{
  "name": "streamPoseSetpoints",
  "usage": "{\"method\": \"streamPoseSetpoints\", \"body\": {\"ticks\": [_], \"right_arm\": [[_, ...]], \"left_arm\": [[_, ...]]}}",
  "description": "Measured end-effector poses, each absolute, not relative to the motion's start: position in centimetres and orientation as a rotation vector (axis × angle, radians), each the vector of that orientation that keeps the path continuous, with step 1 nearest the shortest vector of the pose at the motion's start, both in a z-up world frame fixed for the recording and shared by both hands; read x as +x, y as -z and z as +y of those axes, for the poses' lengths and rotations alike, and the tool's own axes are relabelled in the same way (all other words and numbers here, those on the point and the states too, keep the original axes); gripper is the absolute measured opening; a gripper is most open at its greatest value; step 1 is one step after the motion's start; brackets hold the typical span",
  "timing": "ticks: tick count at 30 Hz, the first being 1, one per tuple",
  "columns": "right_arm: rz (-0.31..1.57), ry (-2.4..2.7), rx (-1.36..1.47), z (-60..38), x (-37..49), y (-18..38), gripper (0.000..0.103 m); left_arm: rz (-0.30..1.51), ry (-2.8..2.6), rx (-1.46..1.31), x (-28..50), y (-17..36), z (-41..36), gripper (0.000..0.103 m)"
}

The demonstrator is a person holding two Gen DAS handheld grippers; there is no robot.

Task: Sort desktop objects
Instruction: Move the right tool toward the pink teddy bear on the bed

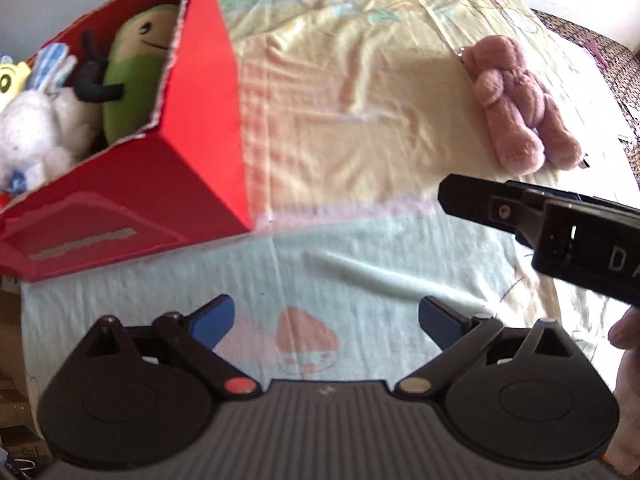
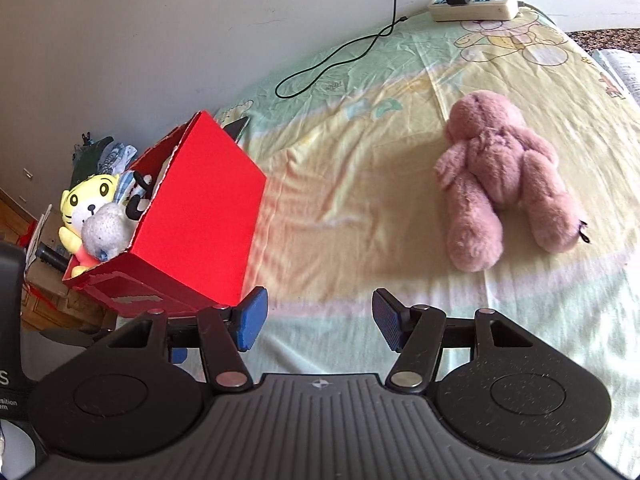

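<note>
While both grippers (image 1: 326, 316) (image 2: 316, 322) gape empty, a fluffy pink plush (image 2: 506, 184) lies beside the stiff red box (image 2: 200, 216).

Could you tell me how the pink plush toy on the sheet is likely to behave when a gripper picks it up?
The pink plush toy looks fluffy and soft, so it will probably squash and feel light. Its long limbs sprawl loosely, so they likely dangle. It lies flat, unlikely to roll.

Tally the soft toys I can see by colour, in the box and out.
Pink: 1, the pink toy lying on the sheet
Green: 1, green toy in the red box
Yellow: 1, yellow toy
White: 1, white toy
Black: 1, black toy
Total: 5
</note>
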State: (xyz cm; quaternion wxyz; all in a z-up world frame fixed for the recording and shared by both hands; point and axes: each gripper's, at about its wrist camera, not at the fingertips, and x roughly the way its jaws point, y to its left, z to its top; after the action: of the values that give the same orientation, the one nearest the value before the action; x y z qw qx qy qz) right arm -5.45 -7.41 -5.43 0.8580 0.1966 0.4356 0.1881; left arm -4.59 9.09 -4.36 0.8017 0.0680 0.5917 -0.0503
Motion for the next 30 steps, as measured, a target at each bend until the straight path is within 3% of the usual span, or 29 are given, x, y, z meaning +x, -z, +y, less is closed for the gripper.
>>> {"method": "streamPoseSetpoints", "body": {"ticks": [12, 30], "right_arm": [[0.936, -0.284, 0.48, -11.3, -6.2, 7.2, 0.061], [0.883, -0.133, 0.482, -17.1, -3.8, 5.3, 0.061]], "left_arm": [[1.311, 0.175, 0.235, -3.5, 6.0, 5.8, 0.1], [1.271, 0.221, 0.303, 0.4, 6.5, 1.3, 0.102]]}}
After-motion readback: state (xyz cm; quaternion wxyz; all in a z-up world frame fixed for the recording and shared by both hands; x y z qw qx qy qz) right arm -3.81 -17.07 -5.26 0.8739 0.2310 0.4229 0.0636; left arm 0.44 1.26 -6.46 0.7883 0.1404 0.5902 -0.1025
